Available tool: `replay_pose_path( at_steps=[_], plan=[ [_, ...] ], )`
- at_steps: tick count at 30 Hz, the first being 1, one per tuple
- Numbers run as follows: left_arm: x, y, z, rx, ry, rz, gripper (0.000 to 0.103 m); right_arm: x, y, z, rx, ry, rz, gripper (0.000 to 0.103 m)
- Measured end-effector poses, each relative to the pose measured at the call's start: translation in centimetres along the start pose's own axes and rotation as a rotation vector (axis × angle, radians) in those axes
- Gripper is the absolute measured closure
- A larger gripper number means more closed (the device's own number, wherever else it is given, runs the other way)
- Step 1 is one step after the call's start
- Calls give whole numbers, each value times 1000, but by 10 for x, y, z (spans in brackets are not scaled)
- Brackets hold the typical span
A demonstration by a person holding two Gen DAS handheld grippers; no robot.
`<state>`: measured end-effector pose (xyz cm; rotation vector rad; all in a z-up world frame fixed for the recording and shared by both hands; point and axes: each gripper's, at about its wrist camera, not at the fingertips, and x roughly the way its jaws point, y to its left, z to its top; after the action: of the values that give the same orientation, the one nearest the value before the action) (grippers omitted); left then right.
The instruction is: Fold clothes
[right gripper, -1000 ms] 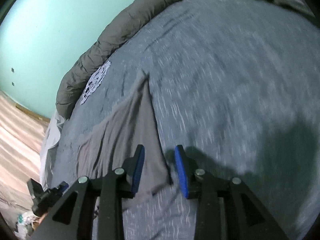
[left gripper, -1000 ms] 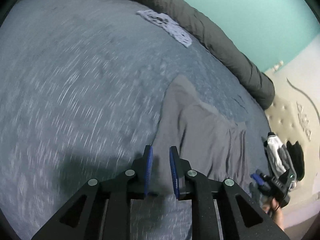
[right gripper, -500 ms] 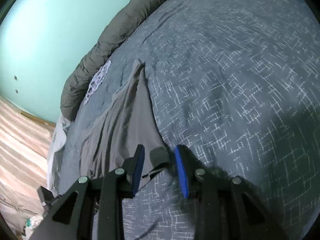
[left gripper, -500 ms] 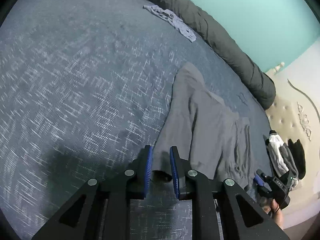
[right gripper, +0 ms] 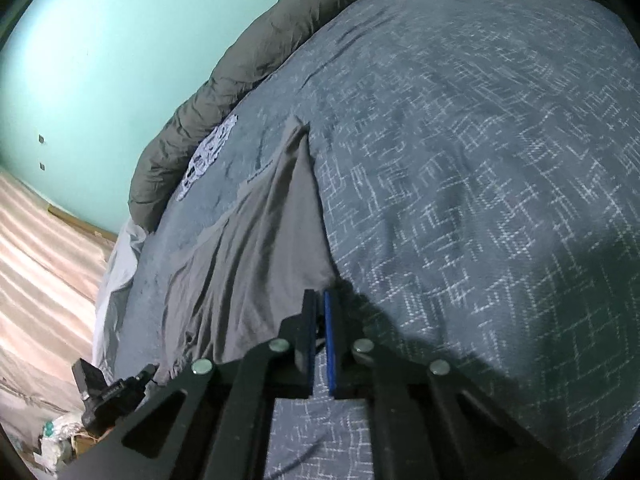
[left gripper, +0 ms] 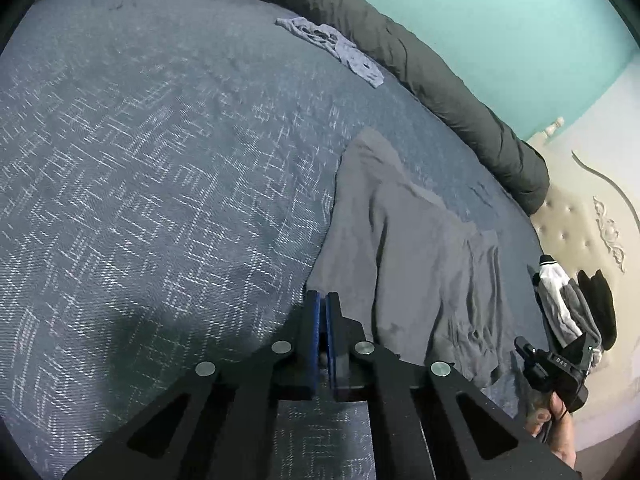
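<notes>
Left-wrist view shows your left gripper (left gripper: 323,312) clamped shut, apparently on the near corner of the grey garment (left gripper: 416,264) lying on the blue bedspread (left gripper: 160,160), while the right-wrist view shows your right gripper (right gripper: 319,312) likewise pinched shut at another corner.

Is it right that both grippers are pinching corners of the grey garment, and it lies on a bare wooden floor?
Not quite. The left gripper and right gripper do pinch the grey garment, but both wrist views show it lying on a blue patterned bedspread, not a floor.
</notes>
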<state>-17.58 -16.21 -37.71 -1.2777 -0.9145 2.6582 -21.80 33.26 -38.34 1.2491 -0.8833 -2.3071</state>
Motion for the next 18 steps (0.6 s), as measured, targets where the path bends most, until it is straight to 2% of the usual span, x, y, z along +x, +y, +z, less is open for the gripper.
replay_pose_path(
  at_steps=[8,13,18],
  plan=[
    [-25,18,8,-24,-65,19,101,-15,-8,14,16,-58,5,101],
    [-25,21,11,-24,-71,33,101,-22,-24,21,46,-74,-16,101],
    [-20,26,6,-38,-51,41,101,-15,-31,18,64,-49,-36,101]
  ],
)
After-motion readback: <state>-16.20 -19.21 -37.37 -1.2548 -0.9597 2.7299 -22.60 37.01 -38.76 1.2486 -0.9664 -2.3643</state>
